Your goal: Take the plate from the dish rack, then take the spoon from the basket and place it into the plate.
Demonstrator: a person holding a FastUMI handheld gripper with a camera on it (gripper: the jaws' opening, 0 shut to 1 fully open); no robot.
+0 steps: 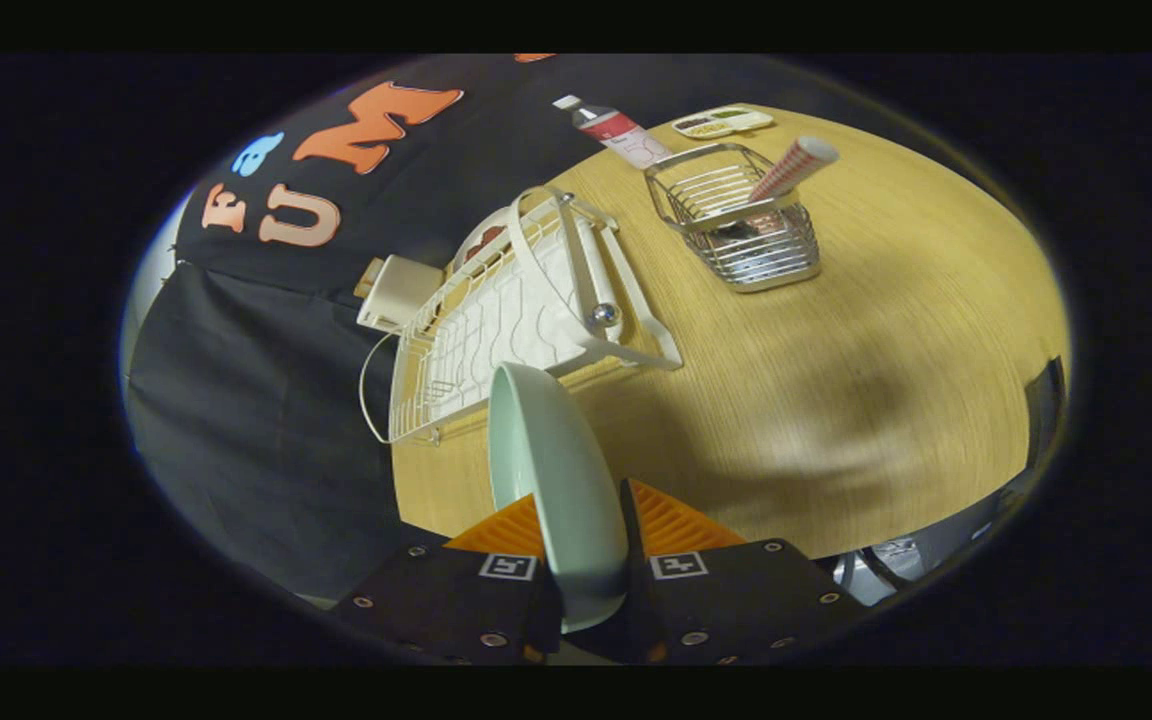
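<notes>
A: Our tool (pixel 584 545) is clamped on the plate (pixel 556 470), both orange fingers (pixel 506 528) pressing its rim, the plate on edge just clear of the dish rack (pixel 496 320).

B: It looks glazed, stiff and probably slippery and breakable, so we judge a firm rim grip safest.

A: Beyond it, bare worktop (pixel 836 400) gives us room to set it down.

B: Farther off, the spoon (pixel 791 170) stands in the basket (pixel 736 225); we'd take its handle.
</notes>
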